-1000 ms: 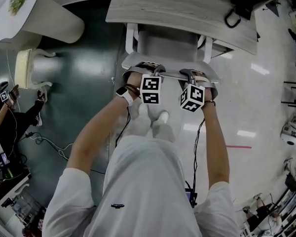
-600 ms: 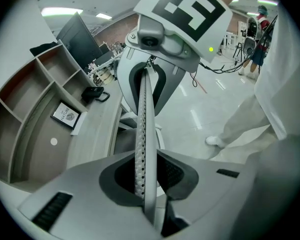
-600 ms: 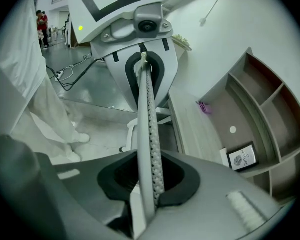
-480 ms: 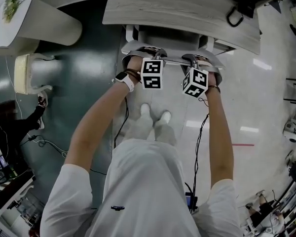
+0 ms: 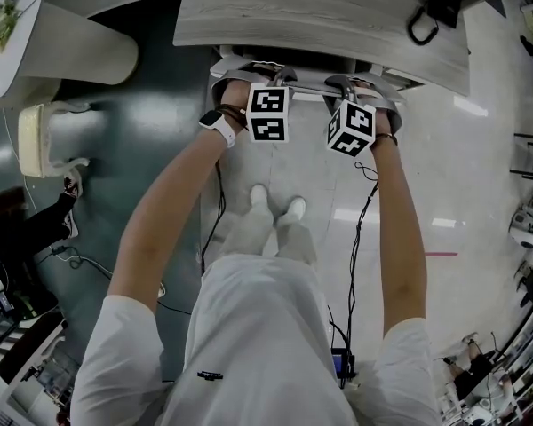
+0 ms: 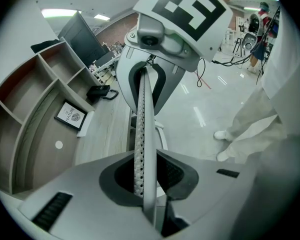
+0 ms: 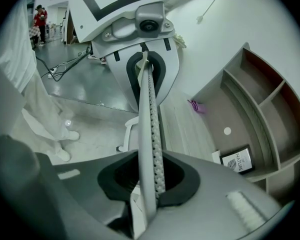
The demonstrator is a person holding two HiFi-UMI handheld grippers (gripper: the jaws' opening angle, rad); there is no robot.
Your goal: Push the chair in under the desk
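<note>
The pale wood-grain desk top [image 5: 320, 16] blocks my way ahead; bare glossy white floor [image 5: 462, 176] lies open on my right.

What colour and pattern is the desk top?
The desk top is pale grey with a wood grain, clearest in the head view.

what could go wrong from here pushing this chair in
1. The backrest is nearly at the desk edge; pushing on could ram the left gripper and right gripper, both clamped on its rim, into the desk.
2. The cable hanging by the person's shoes could snag a step.
</note>
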